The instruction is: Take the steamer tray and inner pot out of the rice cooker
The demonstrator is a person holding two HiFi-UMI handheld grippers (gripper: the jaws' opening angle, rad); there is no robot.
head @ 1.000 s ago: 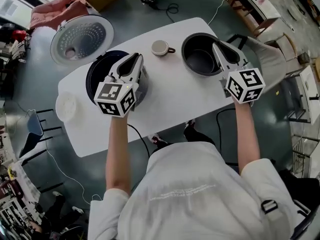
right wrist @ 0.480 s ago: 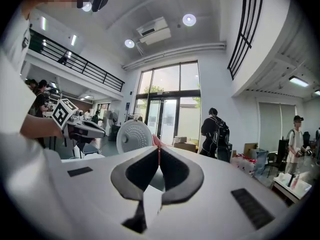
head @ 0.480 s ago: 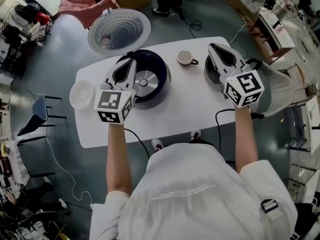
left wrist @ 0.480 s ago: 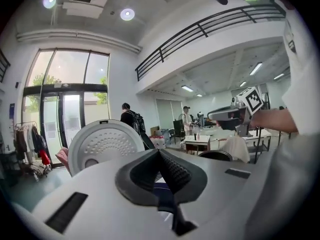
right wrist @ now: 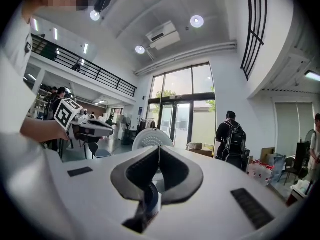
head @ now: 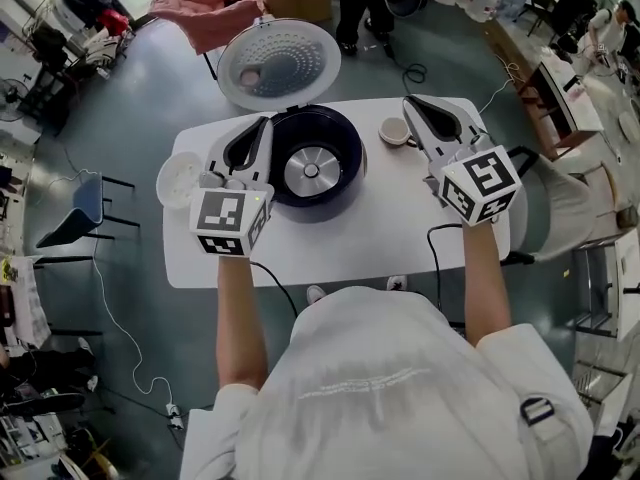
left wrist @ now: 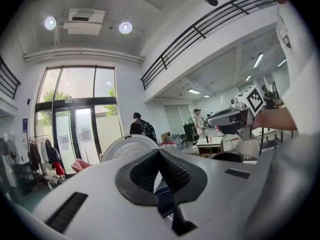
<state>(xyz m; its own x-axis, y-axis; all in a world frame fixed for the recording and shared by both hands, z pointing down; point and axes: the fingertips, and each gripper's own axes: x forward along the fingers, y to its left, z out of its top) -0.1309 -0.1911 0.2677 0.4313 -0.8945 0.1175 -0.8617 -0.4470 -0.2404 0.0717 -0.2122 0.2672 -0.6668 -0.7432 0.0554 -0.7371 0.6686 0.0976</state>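
Over the counter (head: 330, 238), holding left gripper (head: 265, 122) and right gripper (head: 408, 102) aloft, fingers (left wrist: 171, 170) pressed together on nothing, either side of the open, empty rice cooker (head: 345, 168); steamer tray (head: 180, 179) at left end, inner pot (left wrist: 227, 157) by right gripper.

The head view looks steeply down from above the person, with the shoulders at 6 o'clock and the table (head: 330, 243) toward 12, well below. Each gripper view looks level along its own jaws, close over them, toward the glass doors (left wrist: 75, 129). Both share the lid (right wrist: 152, 138) at centre. The left gripper view shows the right gripper (left wrist: 212, 120) at 2 o'clock, and the right gripper view shows the left gripper (right wrist: 110, 130) at 9.
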